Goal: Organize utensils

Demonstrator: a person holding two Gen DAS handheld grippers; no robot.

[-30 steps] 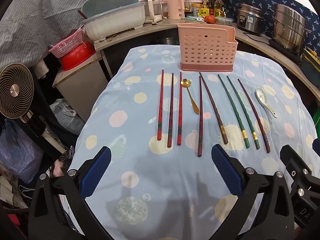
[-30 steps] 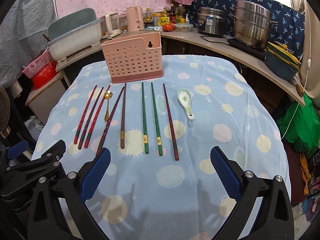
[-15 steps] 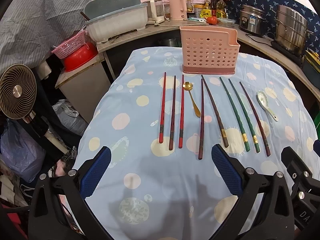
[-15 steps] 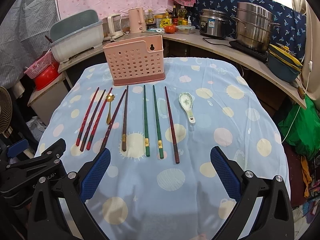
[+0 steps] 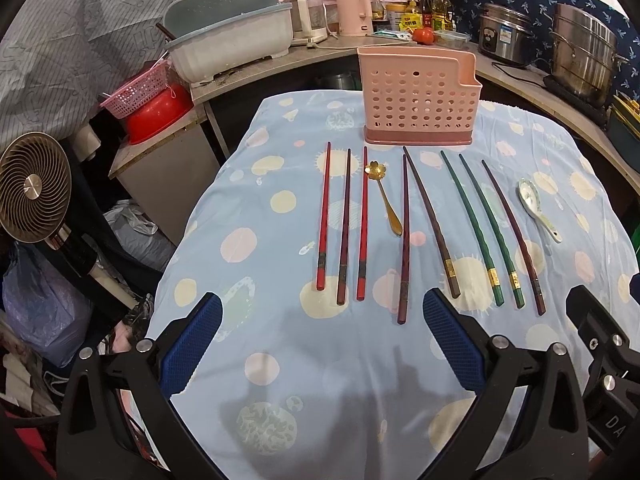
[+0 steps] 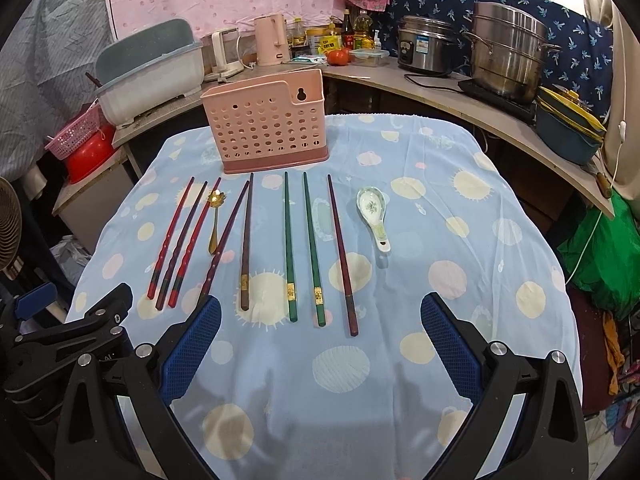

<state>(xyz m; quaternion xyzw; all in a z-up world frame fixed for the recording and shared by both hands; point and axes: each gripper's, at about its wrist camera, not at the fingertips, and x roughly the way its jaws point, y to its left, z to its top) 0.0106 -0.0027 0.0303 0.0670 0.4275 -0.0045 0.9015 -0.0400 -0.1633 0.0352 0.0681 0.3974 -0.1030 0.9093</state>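
Utensils lie in a row on the table's pale blue spotted cloth [image 6: 460,312], near a perforated pink plastic utensil holder [image 6: 266,128] standing upright at the far side. From left: red and dark lacquered chopsticks [image 5: 343,228], a gold flower-bowled spoon [image 5: 386,200], two brown chopsticks [image 6: 245,240], two green chopsticks [image 6: 300,248], a maroon chopstick [image 6: 340,256], and a white ceramic soup spoon [image 6: 374,216]. The left gripper [image 5: 320,336] and right gripper [image 6: 320,336] hover at the near edge, jaws wide apart, holding nothing.
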